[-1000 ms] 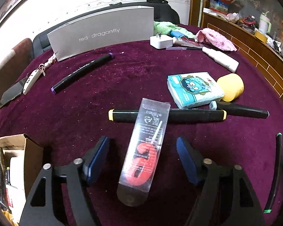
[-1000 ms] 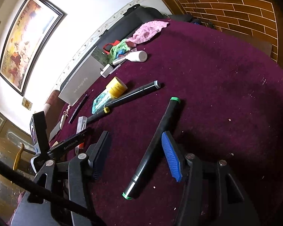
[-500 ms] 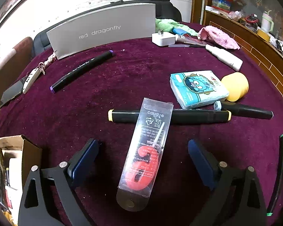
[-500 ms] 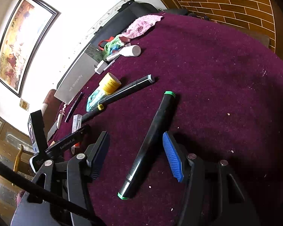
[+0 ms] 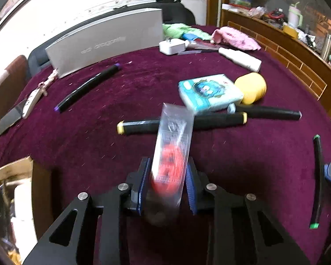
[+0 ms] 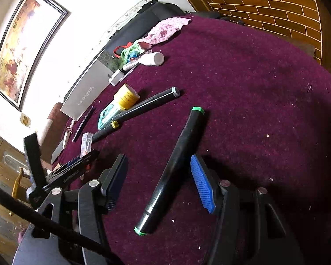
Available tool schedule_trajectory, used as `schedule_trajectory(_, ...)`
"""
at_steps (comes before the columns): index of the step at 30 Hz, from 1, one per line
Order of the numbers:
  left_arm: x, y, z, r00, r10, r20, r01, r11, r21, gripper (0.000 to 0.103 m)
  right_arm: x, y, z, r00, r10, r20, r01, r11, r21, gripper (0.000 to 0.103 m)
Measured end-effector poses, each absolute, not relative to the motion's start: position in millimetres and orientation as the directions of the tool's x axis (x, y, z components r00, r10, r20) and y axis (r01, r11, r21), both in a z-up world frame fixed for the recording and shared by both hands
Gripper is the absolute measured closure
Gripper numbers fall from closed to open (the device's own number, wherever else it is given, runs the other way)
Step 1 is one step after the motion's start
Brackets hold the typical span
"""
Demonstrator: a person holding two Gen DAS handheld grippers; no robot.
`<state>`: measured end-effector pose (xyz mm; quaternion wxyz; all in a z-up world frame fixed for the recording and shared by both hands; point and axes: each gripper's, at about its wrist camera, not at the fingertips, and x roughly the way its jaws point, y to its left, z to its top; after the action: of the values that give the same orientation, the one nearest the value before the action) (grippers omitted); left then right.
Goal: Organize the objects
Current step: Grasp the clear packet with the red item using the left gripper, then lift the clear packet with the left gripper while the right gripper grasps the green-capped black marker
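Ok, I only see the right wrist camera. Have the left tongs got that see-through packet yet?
Observer: Yes. The left tongs have just been closing, and their pads now press the sides of the clear packet, which has something red inside.
Operator: Is there somewhere to put it?
Observer: An open cardboard box sits just left of those tongs.
Operator: What's on top of the blue pack?
Observer: The tissue pack has a blue cartoon picture printed on its top, a bit blurred.
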<state>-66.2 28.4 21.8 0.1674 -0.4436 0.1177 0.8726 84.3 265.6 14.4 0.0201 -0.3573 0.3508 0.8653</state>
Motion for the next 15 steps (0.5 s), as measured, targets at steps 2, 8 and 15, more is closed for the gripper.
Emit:
schedule_trajectory(2,-63,20,22,-0.543,0.208,-0.814,-0.396,-0.918,0.030,0.080,84,264,15,-0.742,-0.210,-0.636,-0.284,-0.761,0.583,0.044)
schedule_trajectory(8,-32,10,27,-0.508,0.225,-0.832,-0.417,-0.909,0.009,0.080,83,262,15,-0.741,-0.202,-0.640,-0.283,-0.771,0.570,0.043)
schedule_trajectory(15,-43,19,26,-0.508,0.242,-0.827,-0.396,-0.918,-0.025,0.077,82,259,16,-0.740,-0.195,-0.644,-0.277,-0.783,0.556,0.040)
